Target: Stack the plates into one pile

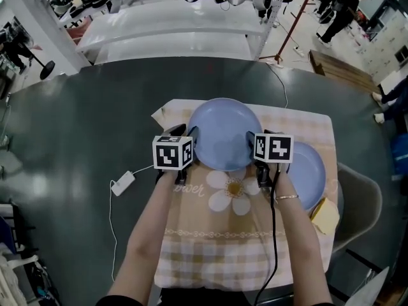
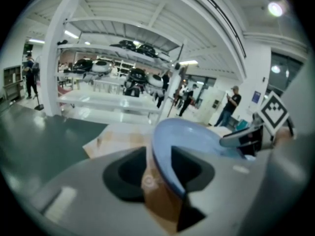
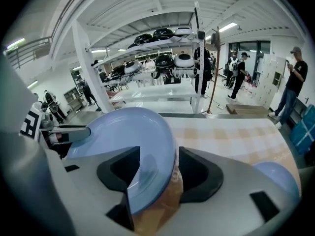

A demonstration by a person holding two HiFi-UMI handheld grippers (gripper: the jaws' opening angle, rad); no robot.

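A large blue plate (image 1: 223,132) lies on the far part of a checked tablecloth (image 1: 210,234) with a daisy print. My left gripper (image 1: 185,132) is at the plate's left rim and my right gripper (image 1: 255,138) at its right rim. In the left gripper view the plate's rim (image 2: 165,161) runs between the jaws of the left gripper (image 2: 160,168), which stand apart from it. In the right gripper view the plate (image 3: 118,136) also passes through the right gripper (image 3: 157,173), with gaps at the pads. A second, smaller blue plate (image 1: 309,171) sits to the right, partly hidden by my right hand.
The cloth covers part of a dark green round table (image 1: 83,139). A white adapter (image 1: 122,183) with its cable lies left of the cloth. A yellow object (image 1: 325,215) sits at the cloth's right edge, beside a grey chair (image 1: 363,203). Shelving and people stand beyond the table.
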